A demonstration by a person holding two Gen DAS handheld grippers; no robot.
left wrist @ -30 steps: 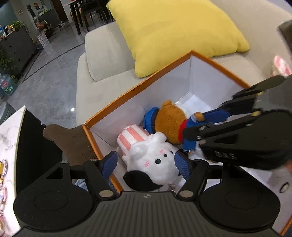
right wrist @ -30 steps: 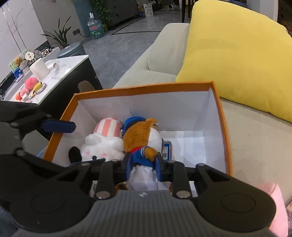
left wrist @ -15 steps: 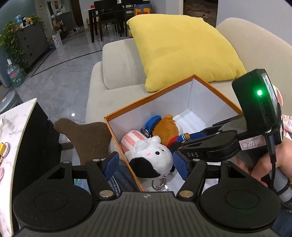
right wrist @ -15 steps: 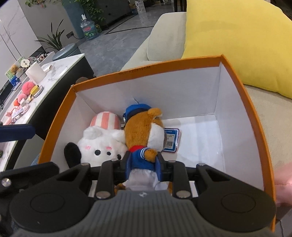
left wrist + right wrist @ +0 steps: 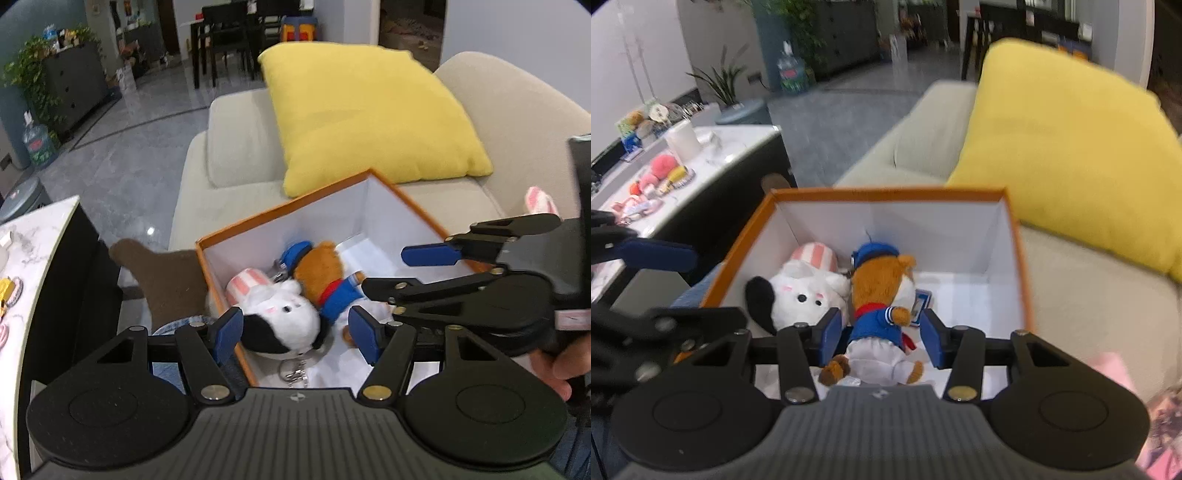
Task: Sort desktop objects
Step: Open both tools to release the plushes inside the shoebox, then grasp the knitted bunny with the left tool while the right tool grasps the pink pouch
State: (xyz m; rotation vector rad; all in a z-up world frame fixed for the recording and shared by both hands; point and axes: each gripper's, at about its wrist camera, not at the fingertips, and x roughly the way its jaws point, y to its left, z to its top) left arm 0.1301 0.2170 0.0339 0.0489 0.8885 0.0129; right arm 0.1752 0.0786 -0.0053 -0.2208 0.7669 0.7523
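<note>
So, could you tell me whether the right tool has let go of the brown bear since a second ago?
Yes. The right tool has opened; its pads now stand clear of the bear, which lies in the box.

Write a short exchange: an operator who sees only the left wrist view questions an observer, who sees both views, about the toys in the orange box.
Operator: I see the right claw only from the side. Is the brown bear between its pads?
Observer: Yes. In the right wrist view the bear lies between them in the orange box. The jaws are opening, and a gap shows at each pad.
Operator: Is anything hidden behind the bear?
Observer: A small blue card lies on the box floor against the bear, on the side away from the white plush.
</note>
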